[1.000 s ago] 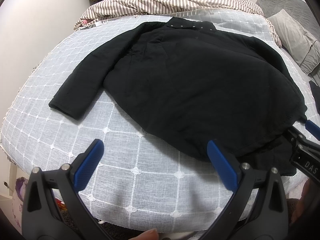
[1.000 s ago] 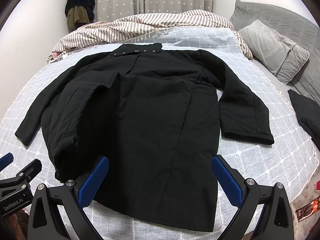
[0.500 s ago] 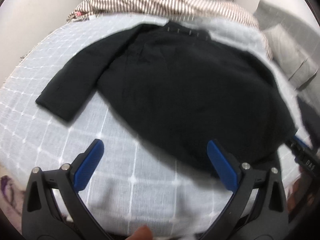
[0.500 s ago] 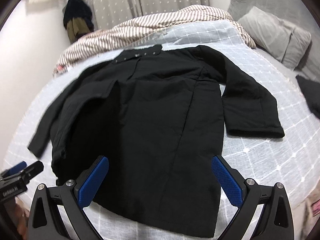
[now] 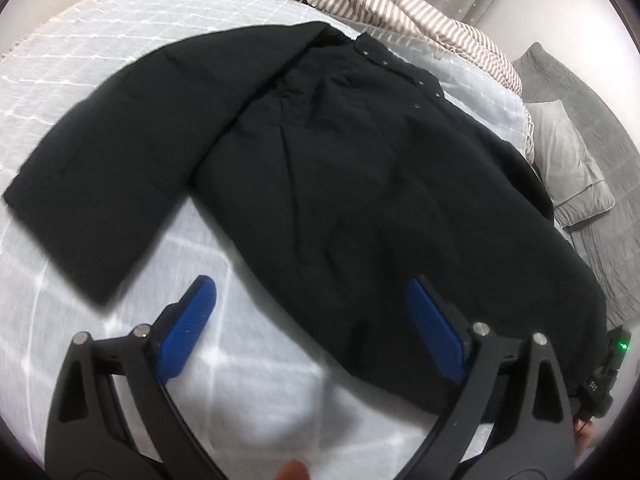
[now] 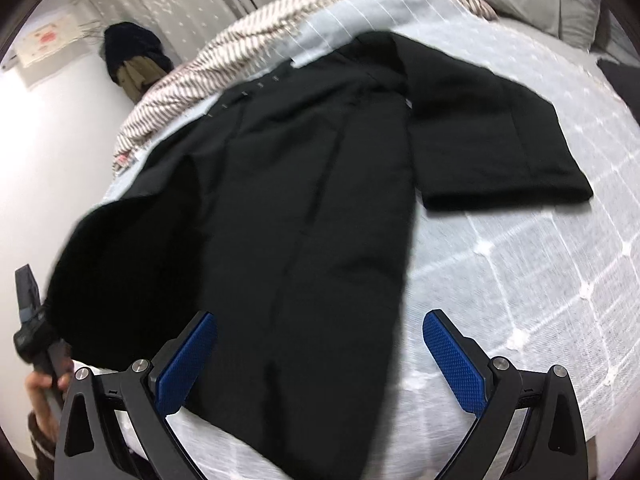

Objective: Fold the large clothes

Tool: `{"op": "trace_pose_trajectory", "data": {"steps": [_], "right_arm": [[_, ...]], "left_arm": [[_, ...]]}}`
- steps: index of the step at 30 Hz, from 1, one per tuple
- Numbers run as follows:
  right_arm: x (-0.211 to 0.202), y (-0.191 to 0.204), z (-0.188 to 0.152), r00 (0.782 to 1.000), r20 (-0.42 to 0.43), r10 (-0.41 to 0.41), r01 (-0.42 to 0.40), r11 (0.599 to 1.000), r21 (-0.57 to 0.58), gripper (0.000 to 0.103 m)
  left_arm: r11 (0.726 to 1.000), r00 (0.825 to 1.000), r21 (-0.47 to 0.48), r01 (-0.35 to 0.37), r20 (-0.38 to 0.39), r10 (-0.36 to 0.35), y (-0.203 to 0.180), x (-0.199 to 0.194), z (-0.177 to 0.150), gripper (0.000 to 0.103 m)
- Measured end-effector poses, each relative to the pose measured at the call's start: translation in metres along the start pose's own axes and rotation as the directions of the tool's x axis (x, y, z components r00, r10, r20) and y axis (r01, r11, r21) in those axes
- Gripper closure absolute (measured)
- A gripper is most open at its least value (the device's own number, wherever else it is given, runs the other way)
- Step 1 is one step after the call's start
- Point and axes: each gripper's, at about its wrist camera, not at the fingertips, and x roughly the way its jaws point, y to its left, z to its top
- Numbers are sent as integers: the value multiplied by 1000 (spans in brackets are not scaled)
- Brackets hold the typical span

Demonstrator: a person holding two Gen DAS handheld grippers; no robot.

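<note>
On the bed [image 5: 280, 380], both tools, left [image 5: 312, 332] closing, right [image 6: 320, 360] spread, near a black coat [image 5: 360, 200]; hem may bunch.

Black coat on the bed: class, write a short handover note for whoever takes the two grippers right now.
Left gripper: empty, jaws wide but closing, over the black coat's hem edge.
Right gripper: open, empty, hem between its jaws, not gripped.
Coat: spread on the white bed cover, collar at the far end. One sleeve lies out flat; the other side looks turned in over the body.
Done: coat laid out.
Left: probably all the folding.
</note>
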Motion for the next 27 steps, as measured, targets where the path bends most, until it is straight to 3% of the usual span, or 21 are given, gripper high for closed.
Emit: {"op": "trace_pose_trajectory", "data": {"steps": [3,5,7,11,14,15,16,17,18,19,20,25,27], "right_arm": [[9,-16,-3,999,-51,19,-17,999,41,0],[15,-24,-7,994,-88,70,-62,994,89,0],[20,-32,-11,985,-110,133,-114,981,159,0],[18,-37,-14,964,-85,252,-224,941,254,2],[27,-35,-21,891,-98,443,-390,858,334,25],[32,-29,-25,856,-124,501,-434,829,353,36],[36,-24,-27,848,-142,510,-442,830,341,50],[35,-17,-28,856,-152,495,-433,845,312,61],[31,-10,-29,886,-151,438,-393,883,255,83],[27,-6,-31,903,-140,406,-370,901,225,86],[20,-4,-31,909,-119,400,-371,906,205,87],[-37,-12,-25,909,66,412,-417,895,158,91],[-68,-23,-20,908,167,384,-407,903,136,91]], "left_arm": [[996,996,-24,86,-8,-87,20,17,6,12],[980,983,-104,171,-52,-177,33,33,6,16],[972,978,-116,203,-29,-208,35,33,5,16],[935,944,-158,317,-39,-327,29,40,-2,21],[938,948,-148,314,-13,-319,21,41,-7,26],[942,950,-134,307,-19,-312,18,44,-8,40],[945,952,-135,298,-27,-304,16,46,-10,58],[944,953,-149,294,-34,-302,19,46,-10,65],[941,953,-172,290,-38,-301,22,48,-9,78],[935,952,-203,291,-33,-303,24,45,-9,86],[930,951,-221,295,-25,-308,27,42,-7,89],[910,945,-257,326,117,-306,35,-20,-9,93],[927,940,-203,314,205,-274,36,-58,-9,93]]}}
